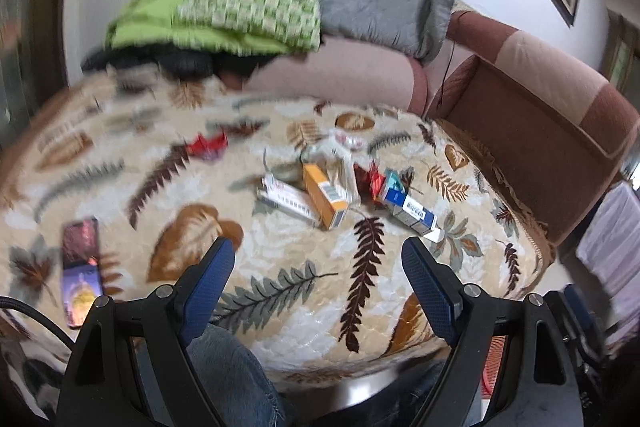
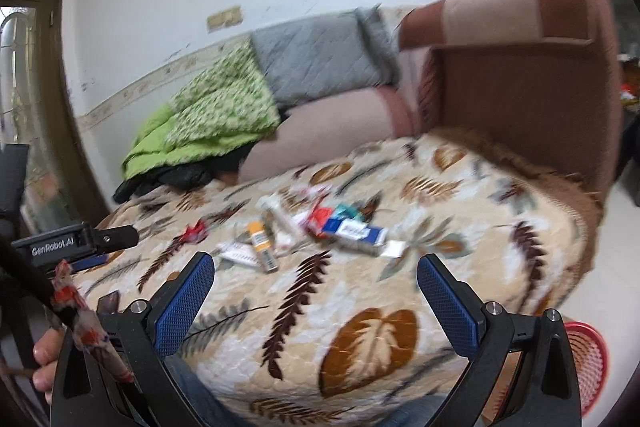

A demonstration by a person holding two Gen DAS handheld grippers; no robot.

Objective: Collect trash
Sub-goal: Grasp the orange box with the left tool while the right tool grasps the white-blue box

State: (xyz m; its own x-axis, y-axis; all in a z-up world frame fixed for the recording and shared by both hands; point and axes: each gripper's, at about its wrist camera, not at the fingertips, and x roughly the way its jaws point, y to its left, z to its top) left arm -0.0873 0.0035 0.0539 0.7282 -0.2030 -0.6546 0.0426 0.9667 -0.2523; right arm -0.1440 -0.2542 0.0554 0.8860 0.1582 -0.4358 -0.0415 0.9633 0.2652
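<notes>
Trash lies in a heap on a table under a leaf-patterned cloth [image 1: 280, 291]: an orange carton [image 1: 325, 198], a white carton [image 1: 285, 199], a blue and white carton [image 1: 412, 207] and red wrappers [image 1: 207, 146]. My left gripper [image 1: 318, 255] is open, hanging short of the heap with nothing between its blue pads. The right wrist view shows the same heap: orange carton [image 2: 262, 241], blue carton [image 2: 354, 233], red wrapper [image 2: 195, 231]. My right gripper [image 2: 316, 267] is also open and empty, just before the heap. A red mesh bin [image 2: 586, 359] stands at the lower right.
A phone [image 1: 80, 269] lies on the cloth at the left. A brown sofa [image 1: 532, 131] with grey and green blankets [image 1: 256, 3] runs behind and right of the table. A hand [image 2: 46, 363] and the left gripper's body [image 2: 72, 243] show at the left.
</notes>
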